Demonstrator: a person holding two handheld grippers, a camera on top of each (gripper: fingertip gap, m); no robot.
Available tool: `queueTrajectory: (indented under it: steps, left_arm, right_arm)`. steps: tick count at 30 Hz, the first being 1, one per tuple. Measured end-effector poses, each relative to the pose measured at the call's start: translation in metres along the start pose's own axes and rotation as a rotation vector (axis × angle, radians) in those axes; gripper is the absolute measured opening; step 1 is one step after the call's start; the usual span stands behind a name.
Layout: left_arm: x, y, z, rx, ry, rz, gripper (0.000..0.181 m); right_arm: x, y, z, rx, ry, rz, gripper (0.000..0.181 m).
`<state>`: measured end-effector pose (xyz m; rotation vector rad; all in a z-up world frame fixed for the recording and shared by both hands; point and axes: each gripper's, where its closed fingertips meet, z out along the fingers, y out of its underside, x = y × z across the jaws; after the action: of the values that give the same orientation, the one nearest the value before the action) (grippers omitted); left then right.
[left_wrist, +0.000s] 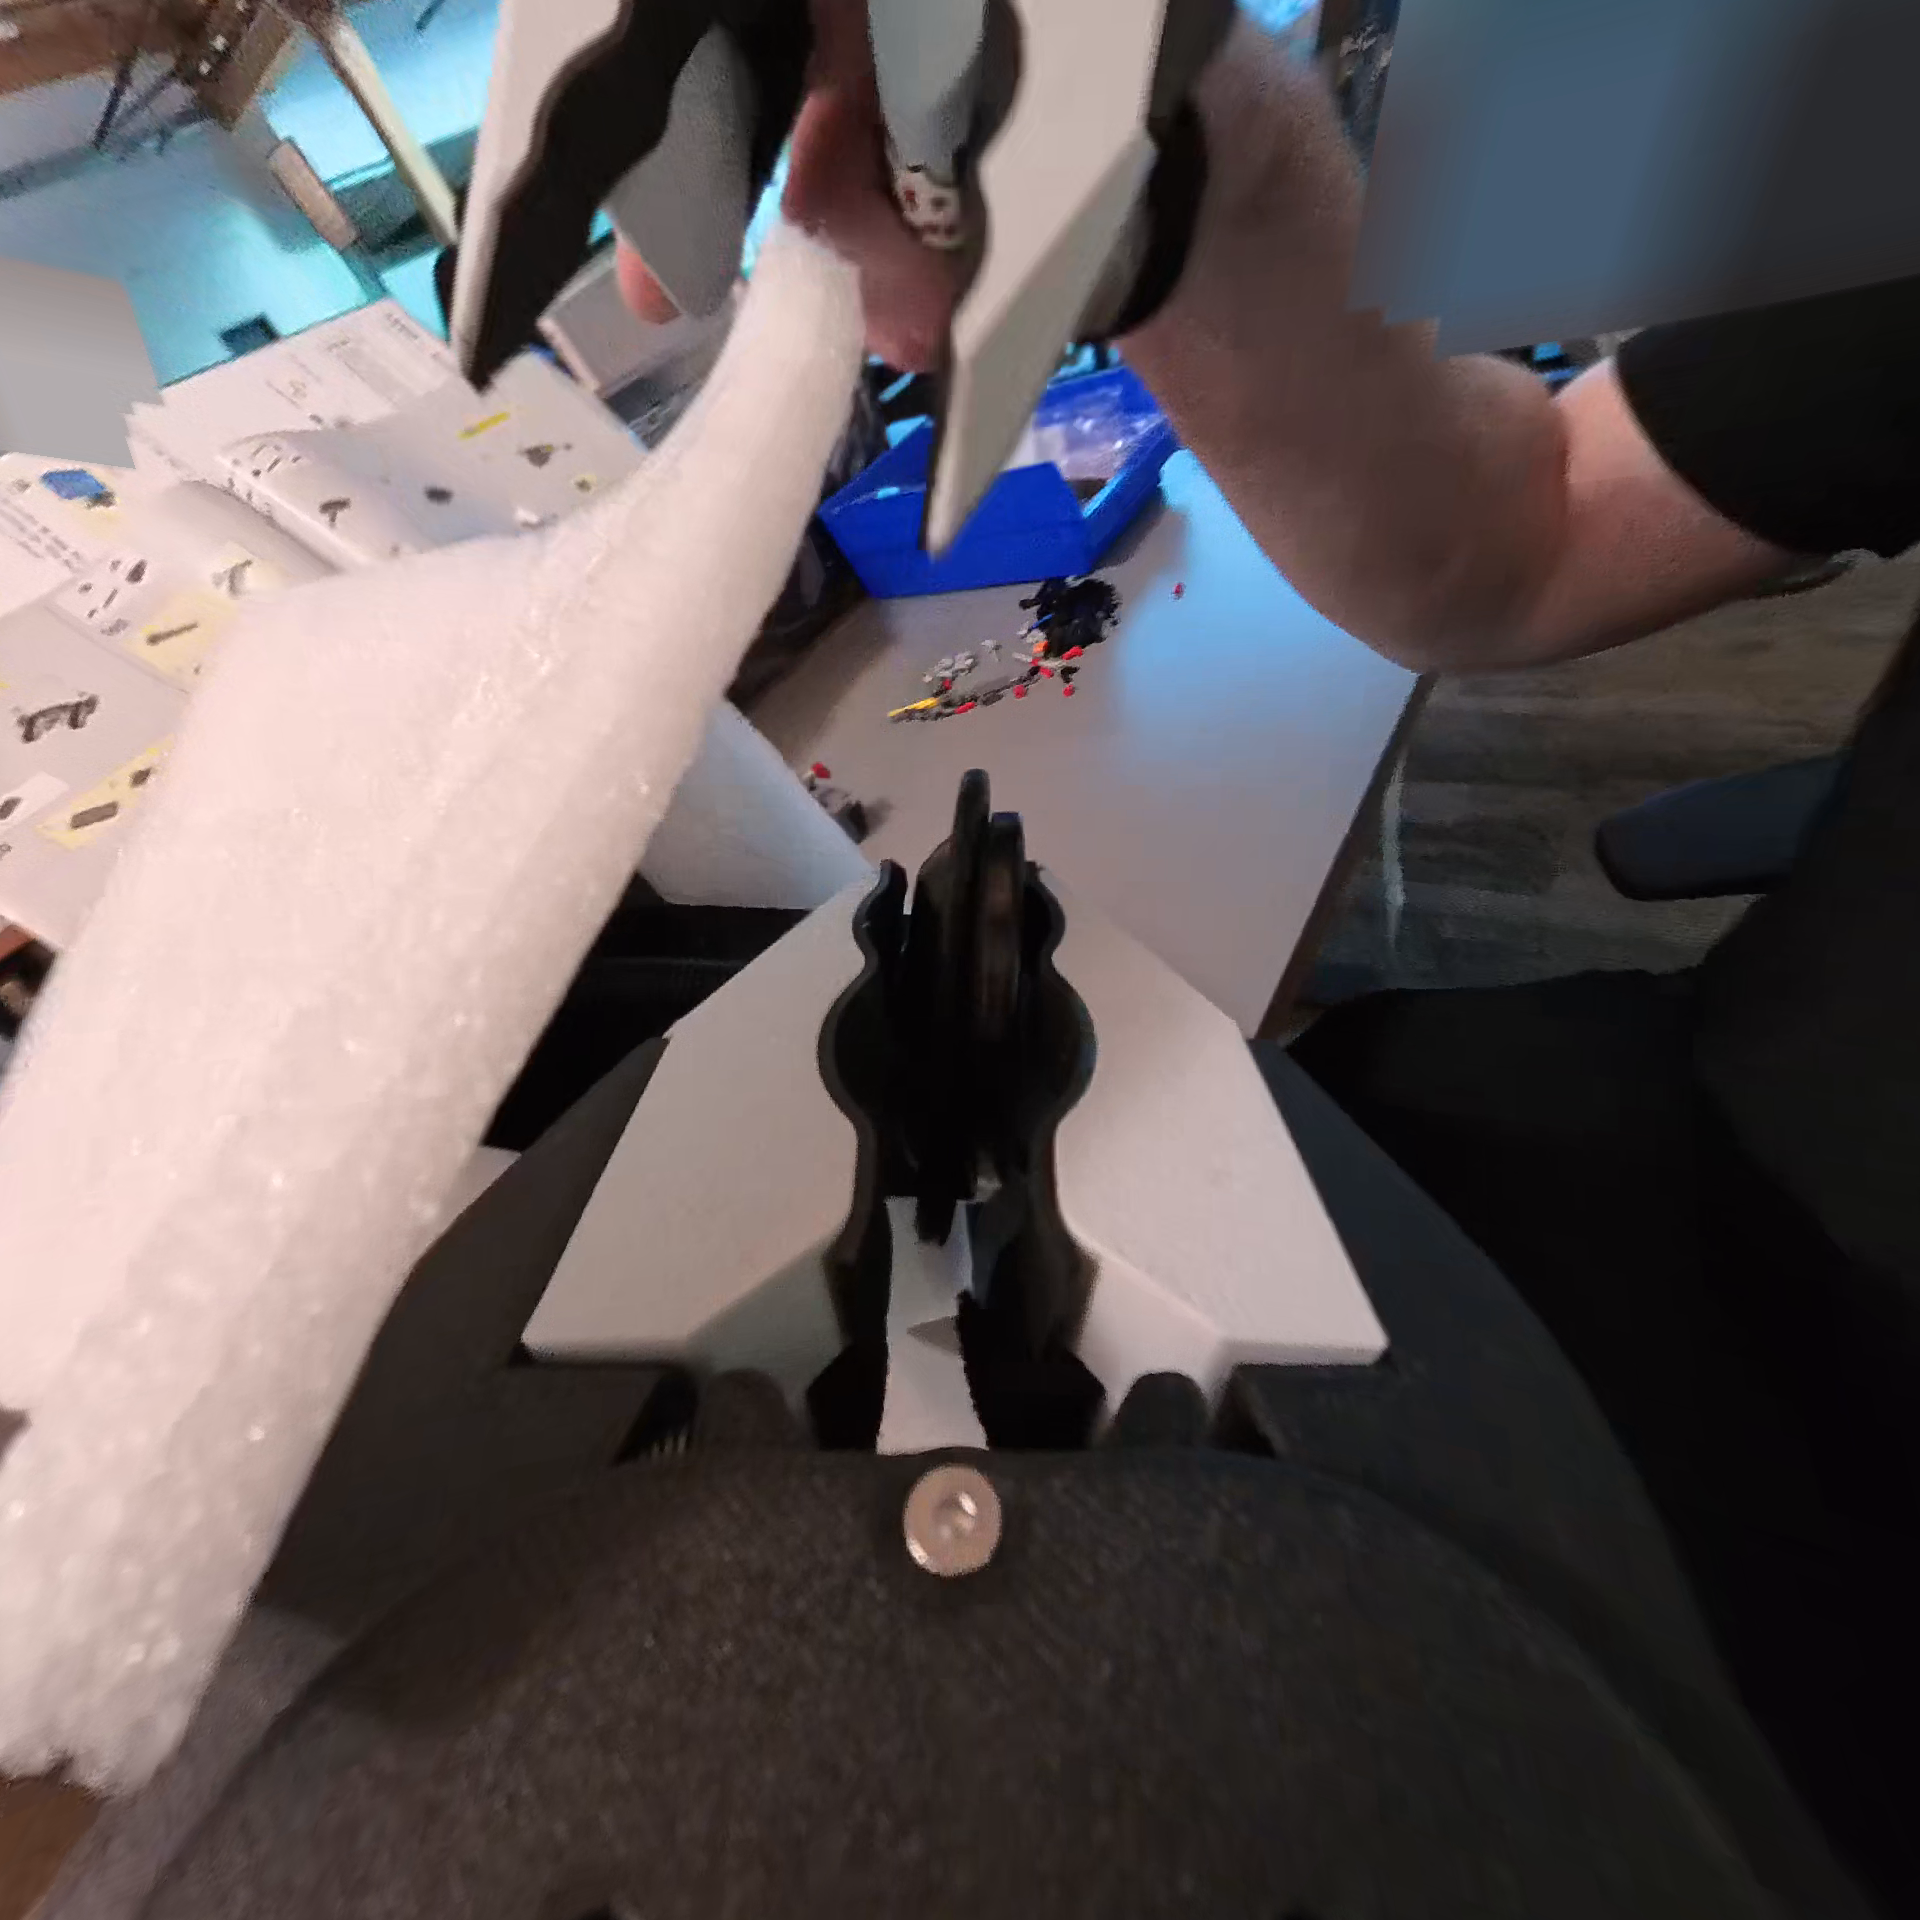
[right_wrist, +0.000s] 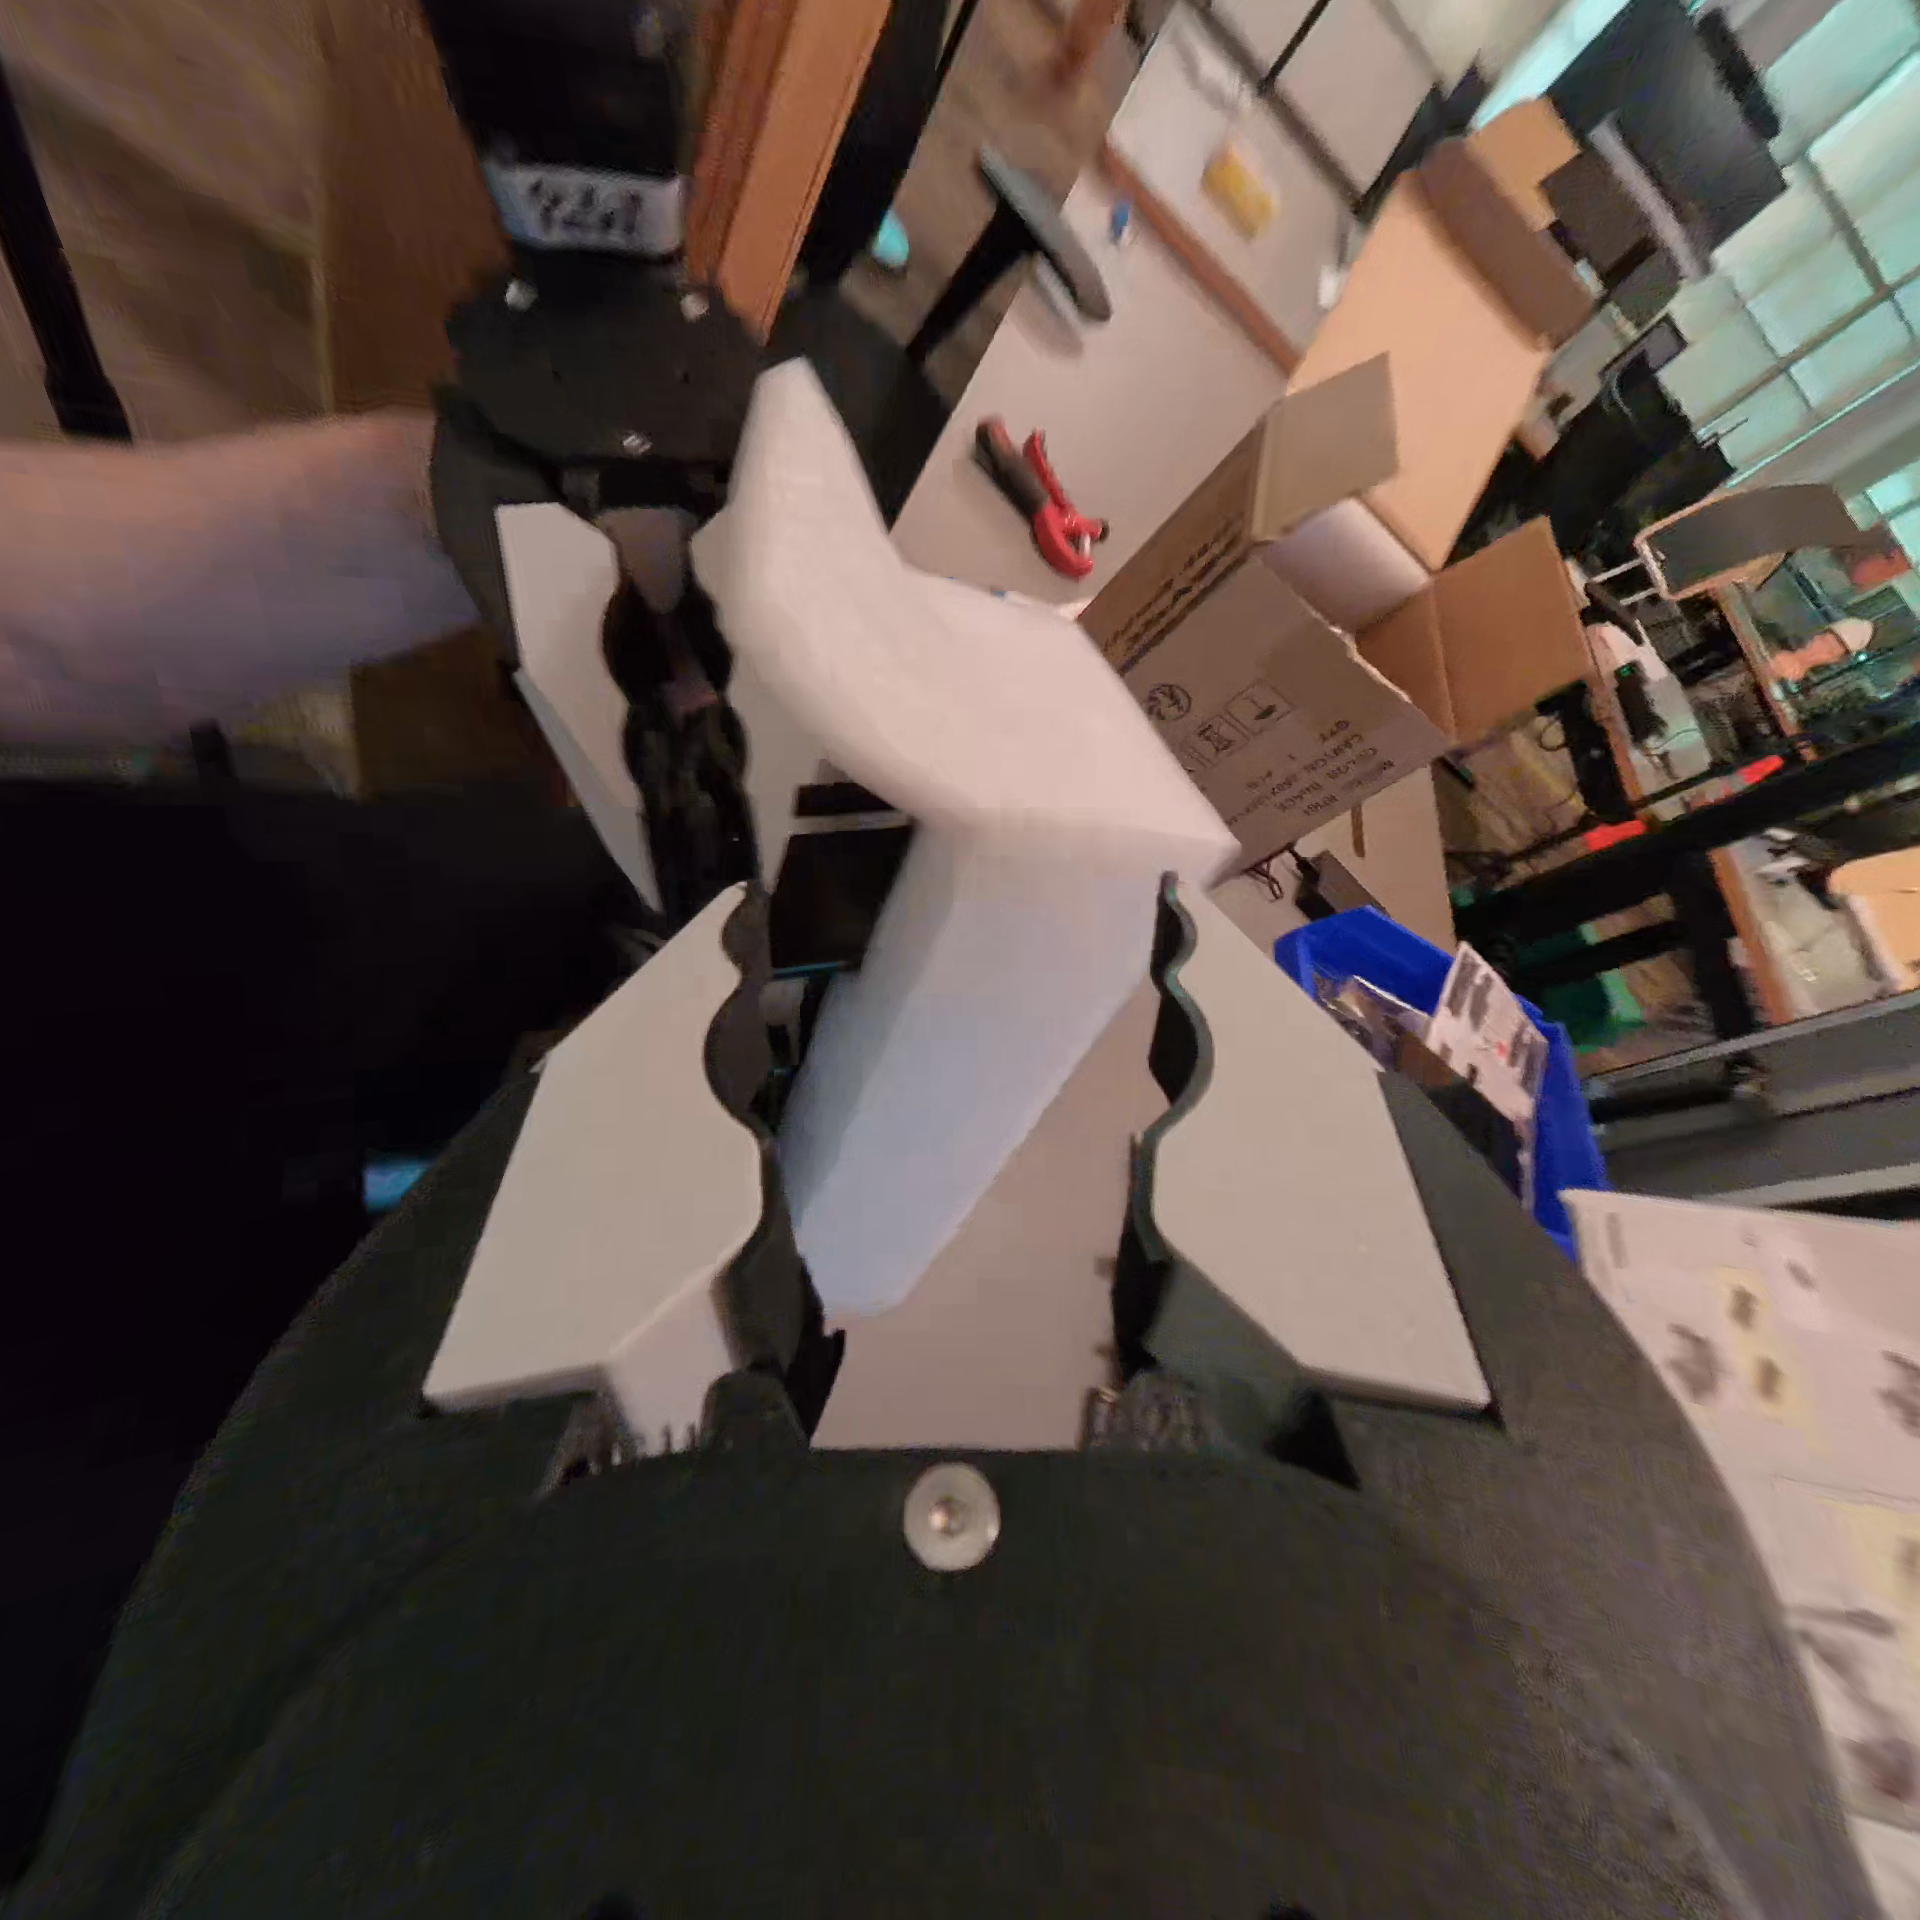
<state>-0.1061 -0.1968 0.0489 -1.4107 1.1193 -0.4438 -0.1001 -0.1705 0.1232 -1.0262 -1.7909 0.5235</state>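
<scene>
- Tongs on the left side, the left tongs (left_wrist: 961, 894), are pressed together on a small black plastic part (left_wrist: 977, 997). The part stands upright between the pads, its rounded top clear of the tips.
- Judgement on that hold: the part is gripped low and centred. Steady, even pressure suits it, since a hard, smooth piece could slip under a twist.
- The right tongs (right_wrist: 956, 896) are spread wide and pinch nothing.
- A long white foam strip (right_wrist: 935, 1091) runs through the gap of the right tongs. It appears to rest against the left pad and stands apart from the right pad.
- In the left wrist view the foam strip (left_wrist: 343, 935) crosses from the near left up to the far centre, beside the left tongs. Whether it touches them cannot be told.
- Judgement on the foam: it looks soft and bendable, so a light, broad squeeze would mark it least.
- A person's hand (left_wrist: 1299, 312) carries the right tongs (left_wrist: 707, 457) above the grey worktop (left_wrist: 1195, 831).
- On the worktop: a blue plastic bin (left_wrist: 997, 520), printed paper sheets (left_wrist: 312, 457) at far left, and a scatter of small loose parts (left_wrist: 997, 675).
</scene>
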Motion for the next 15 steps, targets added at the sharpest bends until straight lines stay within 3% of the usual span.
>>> queueTrajectory:
  steps: [3, 7, 9, 11, 13, 15]
  left_arm:
    - [0.013, 0.003, -0.008, 0.040, 0.051, 0.034, 0.019]
    - [0.027, 0.006, -0.013, 0.063, 0.096, 0.077, 0.018]
    - [0.036, 0.008, -0.013, 0.062, 0.132, 0.107, 0.018]
    - [0.044, 0.008, -0.011, 0.070, 0.168, 0.144, 0.019]
    - [0.044, 0.008, -0.010, 0.080, 0.167, 0.156, 0.019]
    - [0.044, 0.008, -0.011, 0.106, 0.186, 0.173, 0.019]
  right_arm:
    - [0.005, 0.022, -0.004, 0.118, -0.087, 0.196, 0.098]
    - [-0.008, 0.061, 0.040, 0.097, -0.170, 0.330, 0.139]
    - [-0.031, 0.056, 0.057, 0.150, -0.281, 0.333, 0.134]
    - [-0.042, 0.052, 0.065, 0.194, -0.323, 0.301, 0.108]
    - [-0.044, 0.049, 0.066, 0.223, -0.319, 0.299, 0.081]
    - [-0.043, 0.050, 0.066, 0.215, -0.269, 0.278, 0.075]
